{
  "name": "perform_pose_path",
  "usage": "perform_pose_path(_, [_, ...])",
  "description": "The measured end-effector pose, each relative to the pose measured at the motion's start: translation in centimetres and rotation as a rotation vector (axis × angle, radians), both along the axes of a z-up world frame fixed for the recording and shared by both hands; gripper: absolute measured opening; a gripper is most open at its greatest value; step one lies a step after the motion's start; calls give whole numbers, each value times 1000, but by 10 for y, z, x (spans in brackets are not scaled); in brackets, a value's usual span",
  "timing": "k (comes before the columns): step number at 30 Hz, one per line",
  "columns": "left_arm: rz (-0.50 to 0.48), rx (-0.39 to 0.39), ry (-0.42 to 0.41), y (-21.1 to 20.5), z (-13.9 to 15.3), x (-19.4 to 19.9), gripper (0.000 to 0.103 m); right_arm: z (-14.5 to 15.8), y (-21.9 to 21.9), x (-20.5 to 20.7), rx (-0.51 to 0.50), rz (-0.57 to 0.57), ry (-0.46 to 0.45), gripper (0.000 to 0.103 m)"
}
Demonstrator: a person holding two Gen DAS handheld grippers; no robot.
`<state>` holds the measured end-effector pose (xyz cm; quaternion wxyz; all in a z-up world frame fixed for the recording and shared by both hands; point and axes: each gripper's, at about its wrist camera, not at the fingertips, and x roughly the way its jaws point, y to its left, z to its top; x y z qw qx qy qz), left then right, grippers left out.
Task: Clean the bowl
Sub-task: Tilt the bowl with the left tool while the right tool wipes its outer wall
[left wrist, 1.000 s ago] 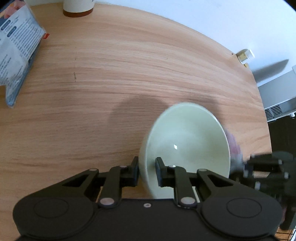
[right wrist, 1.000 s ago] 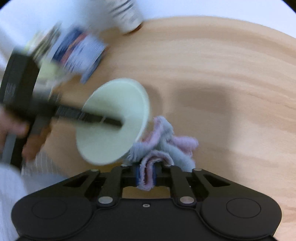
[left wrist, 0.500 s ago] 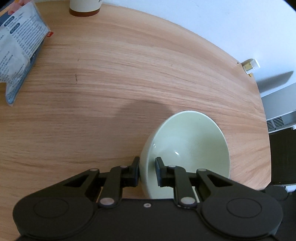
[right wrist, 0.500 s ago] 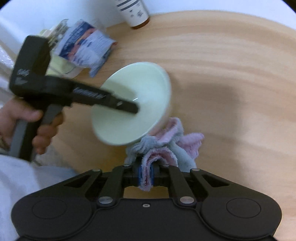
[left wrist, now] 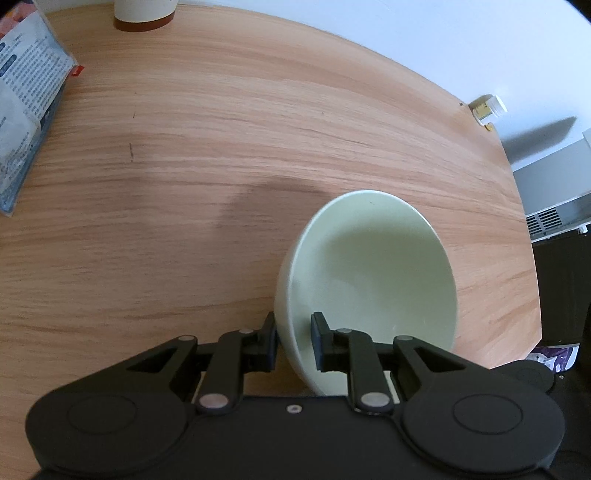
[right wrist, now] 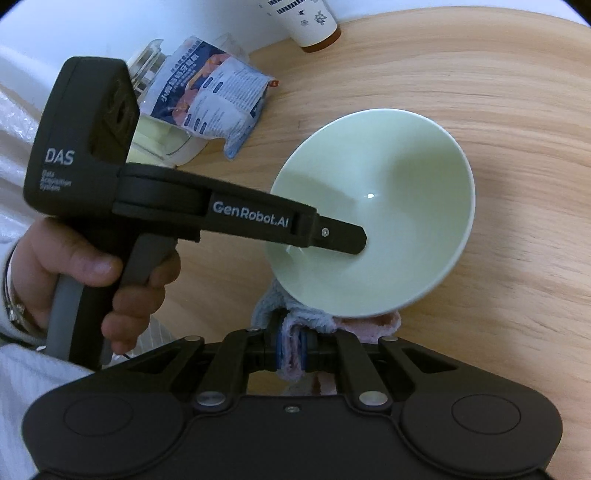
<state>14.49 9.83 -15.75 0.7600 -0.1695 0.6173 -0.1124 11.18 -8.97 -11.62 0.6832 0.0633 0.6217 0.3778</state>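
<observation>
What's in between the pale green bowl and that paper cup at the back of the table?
Only bare wood table lies between bowl and paper cup; both wrist views show it.

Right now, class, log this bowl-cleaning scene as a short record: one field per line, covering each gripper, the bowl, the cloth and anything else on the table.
left gripper: shut on the bowl's rim, one finger inside, one outside
bowl: pale green, tilted, looks empty
right gripper: shut on the cloth
cloth: pink and blue, under the bowl's lower edge
table: wood grain
also there: paper cup, printed packet
</observation>
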Motion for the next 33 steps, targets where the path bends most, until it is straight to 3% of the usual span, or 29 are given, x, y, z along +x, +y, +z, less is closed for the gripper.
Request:
perform_pose_path(21, [-24,-10,23,2,0,6,19,2,-53,27,-128,-139,-87,8])
perform_pose_path(27, [-28,6,25,1,2,6,21,-1,-69,53,-106,-203,-93,8])
perform_pose_path(33, [-18,13,31,-2,3,7,21,-4,-62,84,-82,-183,-96,8])
